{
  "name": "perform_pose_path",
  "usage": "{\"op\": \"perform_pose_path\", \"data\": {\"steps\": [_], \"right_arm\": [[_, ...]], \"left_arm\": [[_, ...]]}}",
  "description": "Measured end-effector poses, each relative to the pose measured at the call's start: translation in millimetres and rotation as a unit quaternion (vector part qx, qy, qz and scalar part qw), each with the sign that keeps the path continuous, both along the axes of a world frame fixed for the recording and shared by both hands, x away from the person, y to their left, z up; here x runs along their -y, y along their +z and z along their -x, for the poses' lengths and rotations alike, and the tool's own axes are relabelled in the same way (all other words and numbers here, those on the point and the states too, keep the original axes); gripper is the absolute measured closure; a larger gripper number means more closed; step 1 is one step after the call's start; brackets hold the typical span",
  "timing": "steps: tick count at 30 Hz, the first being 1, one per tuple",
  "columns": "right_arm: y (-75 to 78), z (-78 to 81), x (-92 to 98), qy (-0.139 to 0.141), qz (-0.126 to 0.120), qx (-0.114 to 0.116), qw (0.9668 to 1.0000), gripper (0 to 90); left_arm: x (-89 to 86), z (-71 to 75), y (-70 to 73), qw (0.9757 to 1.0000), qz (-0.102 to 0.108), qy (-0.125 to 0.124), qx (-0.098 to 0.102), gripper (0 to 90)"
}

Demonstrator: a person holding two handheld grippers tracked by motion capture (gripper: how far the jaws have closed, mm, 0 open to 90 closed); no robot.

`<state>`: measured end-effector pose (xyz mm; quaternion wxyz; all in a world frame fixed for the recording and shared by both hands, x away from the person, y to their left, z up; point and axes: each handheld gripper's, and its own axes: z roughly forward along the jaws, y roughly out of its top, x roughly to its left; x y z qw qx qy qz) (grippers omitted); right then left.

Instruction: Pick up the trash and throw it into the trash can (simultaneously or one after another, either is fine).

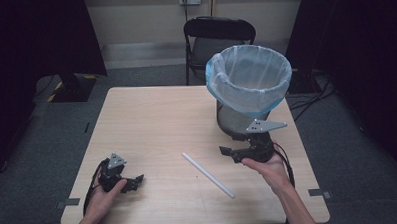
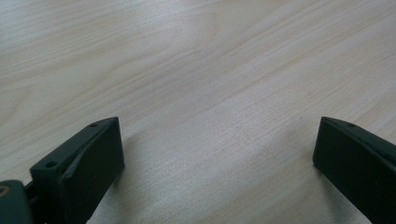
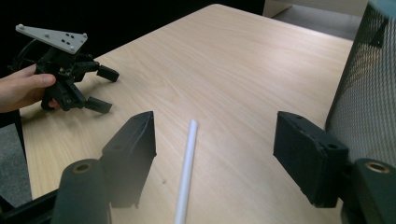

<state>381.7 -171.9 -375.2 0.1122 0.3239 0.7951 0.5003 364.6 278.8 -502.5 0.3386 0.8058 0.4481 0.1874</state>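
One white tube (image 1: pixel 208 175) lies flat on the table (image 1: pixel 151 118), thin, straight and plain, the same width from end to end. In the high view it runs on a slant, its far end toward the table's middle and its near end toward my edge, between my two hands. In the right gripper view it lies in line with the gap between my jaws (image 3: pixel 186 175), reaching away from me, touched by neither one.

My right gripper (image 1: pixel 231 154) hangs just beside the tube's far end, low over the wood, its jaws spread wide with nothing between the pads. Behind it stands a mesh bin (image 1: pixel 239 121), tilted, with a pale blue bag (image 1: pixel 249 77) folded over its rim.

My left gripper (image 1: pixel 132 183) rests near the table's front left corner, well apart from the tube. Its jaws stand wide apart too, with bare wood between them in the left gripper view. A black chair (image 1: pixel 219 33) stands beyond the table's far edge.
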Motion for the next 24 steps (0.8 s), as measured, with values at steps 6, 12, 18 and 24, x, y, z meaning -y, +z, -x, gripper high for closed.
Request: {"op": "perform_pose_path", "data": {"steps": [6,12,18,24], "right_arm": [[-20.1,13.9,4.6,-0.007,-0.007,-0.008,0.9999,40.5],[-44.3,24.9,4.5,0.002,0.024,-0.024,0.9994,47.6],[-67.7,32.1,1.3,0.019,0.058,-0.059,0.9964,50.4],[-85.4,37.8,-0.9,0.026,0.075,-0.097,0.9921,49.1]], "left_arm": [[0.0,0.0,0.0,1.0000,0.000,0.000,0.000,1.3],[0.1,0.0,-0.1,1.0000,0.001,0.001,0.000,1.3],[0.0,0.0,0.0,1.0000,0.000,0.000,0.000,1.3],[0.2,0.0,-0.1,1.0000,0.002,0.001,0.000,1.3]]}}
